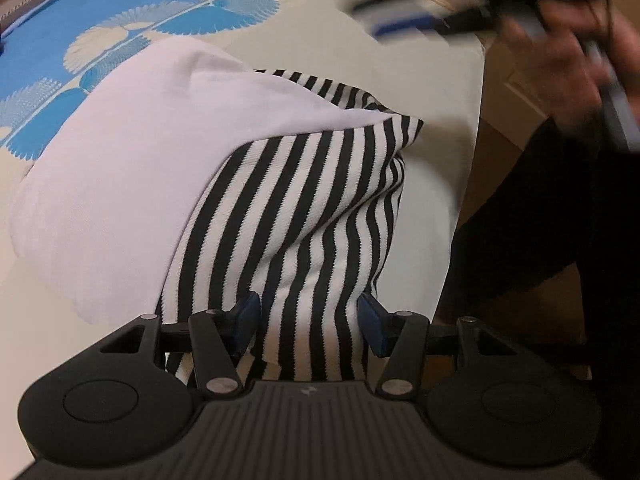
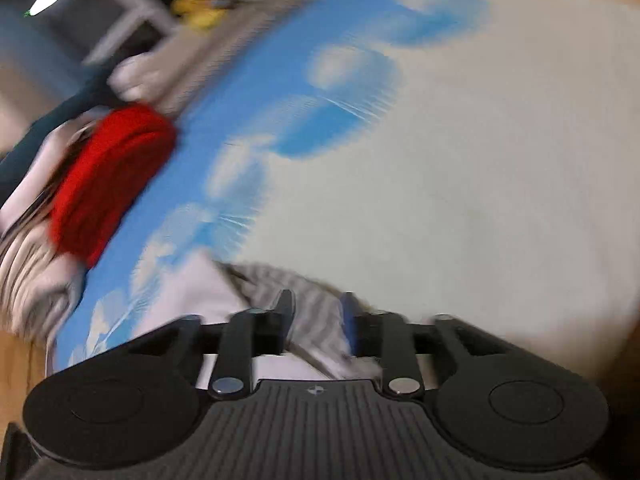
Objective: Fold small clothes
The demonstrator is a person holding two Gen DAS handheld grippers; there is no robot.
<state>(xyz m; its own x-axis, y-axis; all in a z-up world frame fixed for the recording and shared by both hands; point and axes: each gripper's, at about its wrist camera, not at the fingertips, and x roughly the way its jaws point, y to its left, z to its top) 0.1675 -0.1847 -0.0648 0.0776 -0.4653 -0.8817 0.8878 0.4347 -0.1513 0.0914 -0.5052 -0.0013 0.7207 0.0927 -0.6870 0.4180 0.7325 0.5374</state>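
Your left hand-held gripper (image 1: 310, 326) stood open, its blue pads (image 1: 249, 312) either side of the striped garment (image 1: 304, 208) without pinching it. That garment lay bunched on the tabletop (image 1: 436, 92), part tucked under the white cloth (image 1: 120, 184). Only your left view caught your right hand (image 1: 576, 56), blurred, beyond the striped garment. Your blurred right view showed your right hand-held gripper (image 2: 316, 312) parted over the striped garment (image 2: 312, 308), and a red cloth (image 2: 108, 184) far beyond it. No writing was legible.
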